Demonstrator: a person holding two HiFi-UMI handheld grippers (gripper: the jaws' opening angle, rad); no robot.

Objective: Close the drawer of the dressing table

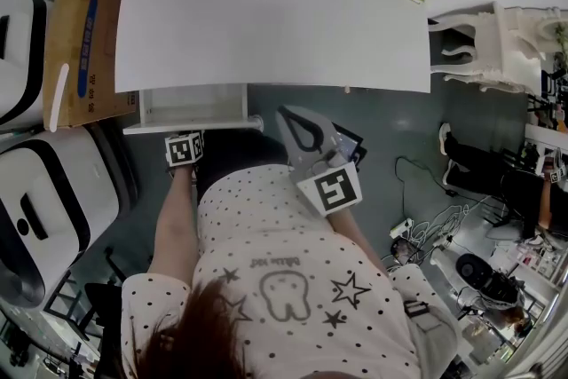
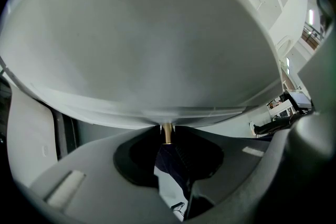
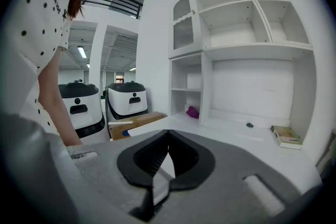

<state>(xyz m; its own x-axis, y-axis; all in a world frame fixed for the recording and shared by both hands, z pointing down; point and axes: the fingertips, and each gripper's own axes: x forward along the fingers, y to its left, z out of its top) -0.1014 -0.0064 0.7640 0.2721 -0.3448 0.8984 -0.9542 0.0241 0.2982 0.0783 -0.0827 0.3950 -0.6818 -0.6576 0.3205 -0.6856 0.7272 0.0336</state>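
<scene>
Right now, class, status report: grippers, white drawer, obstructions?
Left gripper shut on brass knob. Right gripper shut, empty. White dressing-table drawer open. Nothing seen blocking.

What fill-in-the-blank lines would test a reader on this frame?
The drawer of the dressing table stands ____. The left gripper is shut on the drawer's brass ____. The right gripper has its jaws ____, with nothing between them. In the head view a ____ box stands left of the table.
Missing words: open; knob; shut; cardboard.
</scene>
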